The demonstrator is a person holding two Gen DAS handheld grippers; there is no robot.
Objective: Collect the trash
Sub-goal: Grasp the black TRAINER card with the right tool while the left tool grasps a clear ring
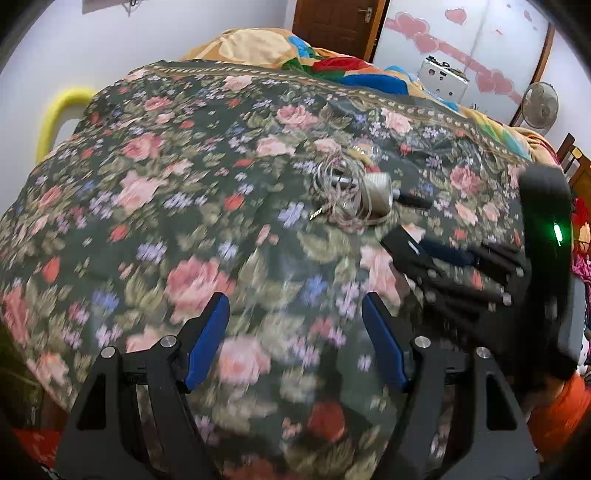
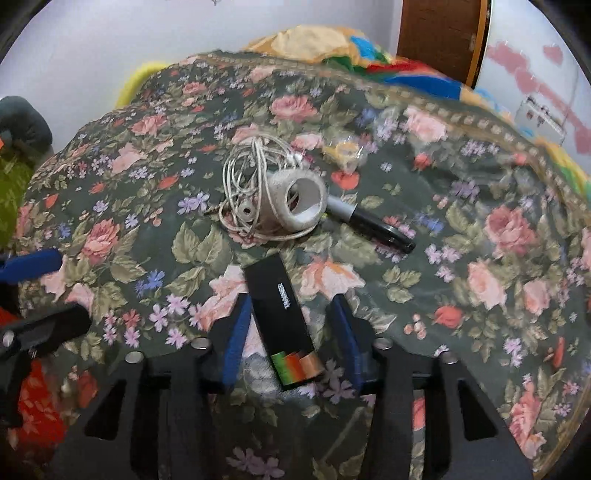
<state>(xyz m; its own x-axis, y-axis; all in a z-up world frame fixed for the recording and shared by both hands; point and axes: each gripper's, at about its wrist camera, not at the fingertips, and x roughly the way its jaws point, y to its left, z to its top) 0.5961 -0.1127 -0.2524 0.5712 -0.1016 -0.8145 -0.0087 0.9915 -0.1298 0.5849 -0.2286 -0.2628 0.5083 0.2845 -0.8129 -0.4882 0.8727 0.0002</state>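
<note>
A black box with a coloured end lies on the flowered bedspread, between the open jaws of my right gripper; the pads stand on either side of it, apart from it. Beyond it lie a white tape roll, a tangled white cable, a black marker and a clear wrapper. My left gripper is open and empty above the bedspread. In its view the right gripper is at the right, with the tape roll and cable farther away.
A colourful blanket is heaped at the bed's far end. A yellow padded rail is at the left edge. A brown door, a fan and a white box stand behind the bed.
</note>
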